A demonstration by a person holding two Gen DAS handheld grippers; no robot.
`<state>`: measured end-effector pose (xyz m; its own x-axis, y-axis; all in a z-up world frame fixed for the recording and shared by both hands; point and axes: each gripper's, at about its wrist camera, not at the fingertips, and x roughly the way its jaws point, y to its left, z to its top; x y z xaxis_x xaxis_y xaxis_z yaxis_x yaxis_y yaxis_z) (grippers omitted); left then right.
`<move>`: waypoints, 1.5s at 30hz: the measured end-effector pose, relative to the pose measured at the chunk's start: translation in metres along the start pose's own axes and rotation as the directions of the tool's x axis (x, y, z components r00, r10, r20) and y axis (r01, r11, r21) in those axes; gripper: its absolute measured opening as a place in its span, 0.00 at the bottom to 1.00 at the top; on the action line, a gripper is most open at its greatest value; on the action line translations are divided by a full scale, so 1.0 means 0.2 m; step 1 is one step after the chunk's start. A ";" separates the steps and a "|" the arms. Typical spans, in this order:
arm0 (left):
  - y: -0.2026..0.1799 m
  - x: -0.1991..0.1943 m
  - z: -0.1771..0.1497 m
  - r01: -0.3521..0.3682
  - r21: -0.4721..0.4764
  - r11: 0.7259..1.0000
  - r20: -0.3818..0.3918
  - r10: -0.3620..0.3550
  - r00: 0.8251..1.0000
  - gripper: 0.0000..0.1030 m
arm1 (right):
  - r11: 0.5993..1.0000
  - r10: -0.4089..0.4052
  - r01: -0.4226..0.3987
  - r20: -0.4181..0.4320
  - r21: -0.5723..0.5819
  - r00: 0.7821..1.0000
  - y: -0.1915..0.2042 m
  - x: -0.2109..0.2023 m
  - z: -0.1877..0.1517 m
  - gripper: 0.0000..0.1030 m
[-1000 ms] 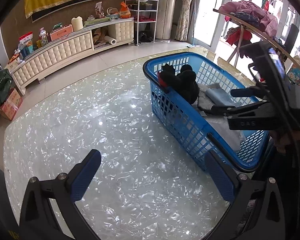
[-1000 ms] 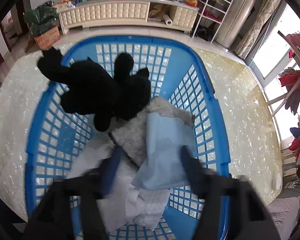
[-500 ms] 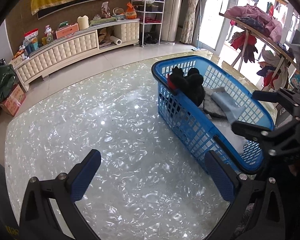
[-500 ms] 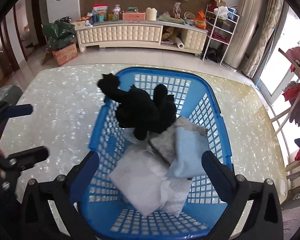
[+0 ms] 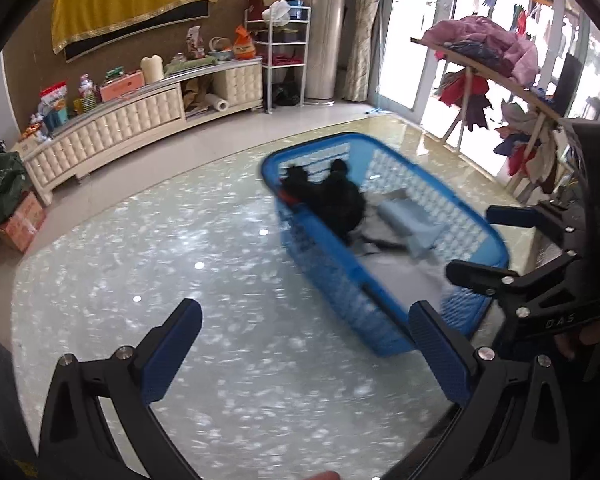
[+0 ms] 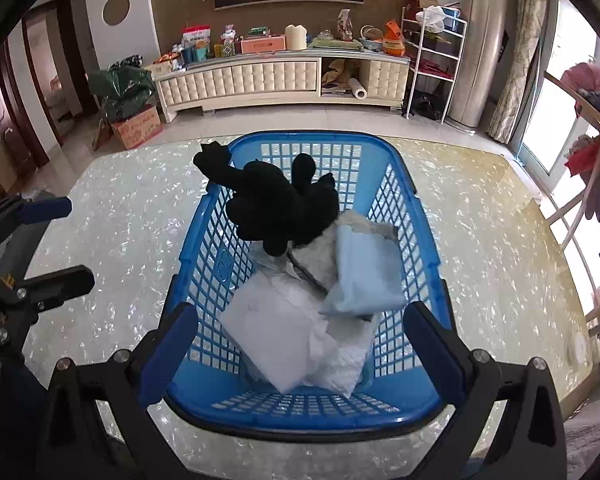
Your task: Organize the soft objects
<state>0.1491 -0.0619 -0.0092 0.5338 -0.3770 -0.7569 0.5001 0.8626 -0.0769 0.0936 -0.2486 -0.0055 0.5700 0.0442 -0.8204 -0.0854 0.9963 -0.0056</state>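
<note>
Looking down past my right gripper (image 6: pixel 300 344), I see the soft things gathered in the blue basket (image 6: pixel 384 420) on the pearly table (image 6: pixel 480 240): a black plush toy (image 6: pixel 280 208) slumped against the far left wall with one limb hooked over the rim, a pale blue folded cloth (image 6: pixel 364 272) beside it on the right, a grey fuzzy piece (image 6: pixel 320 252) partly under both, and white padded sheets (image 6: pixel 284 332) nearest me. My right jaws have just been opening and now stand as wide as they go, with nothing pressed between the pads; the cloths lie below them, untouched. My left gripper (image 5: pixel 300 344) hangs over bare tabletop to the left of the basket, its jaws also spread wide and holding nothing. From that side the view is blurred, but the plush and the blue cloth show inside the basket there too. I judge this to be the moment just after a drop-off: the load is in and both hands are free. No loose soft item shows on the table in either view, so the next move calls for either finding another piece out of frame or tidying what is here. If tidying, tucking the plush's limb down inside the rim seems the obvious thing, with a light pinch so the basket does not slide.
</note>
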 end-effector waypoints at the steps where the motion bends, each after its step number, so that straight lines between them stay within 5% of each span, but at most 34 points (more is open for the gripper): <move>1: -0.02 0.00 0.00 0.010 0.002 1.000 0.001 -0.010 1.000 1.00 | 1.000 0.003 -0.003 0.005 0.005 1.000 0.00 -0.01 0.00 1.00; 14: -0.12 -0.13 -0.02 0.051 -0.161 0.986 0.152 -0.027 0.988 1.00 | 1.000 0.010 -0.014 0.160 0.023 0.987 -0.04 -0.24 -0.05 1.00; 36: -0.15 -0.31 -0.13 -0.085 -0.167 0.982 0.219 0.121 0.968 1.00 | 1.000 -0.007 -0.004 0.370 0.031 0.929 0.07 -0.40 -0.12 1.00; 45: -0.15 -0.33 -0.16 -0.088 -0.173 0.981 0.228 0.127 0.965 1.00 | 1.000 -0.008 0.003 0.381 0.015 0.924 0.11 -0.40 -0.13 1.00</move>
<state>0.0772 -0.0519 0.0236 0.7343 -0.3316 -0.5923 0.3258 0.9377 -0.1211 0.0243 -0.2329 0.0456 0.8392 0.0608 -0.5405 -0.0718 0.9974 0.0007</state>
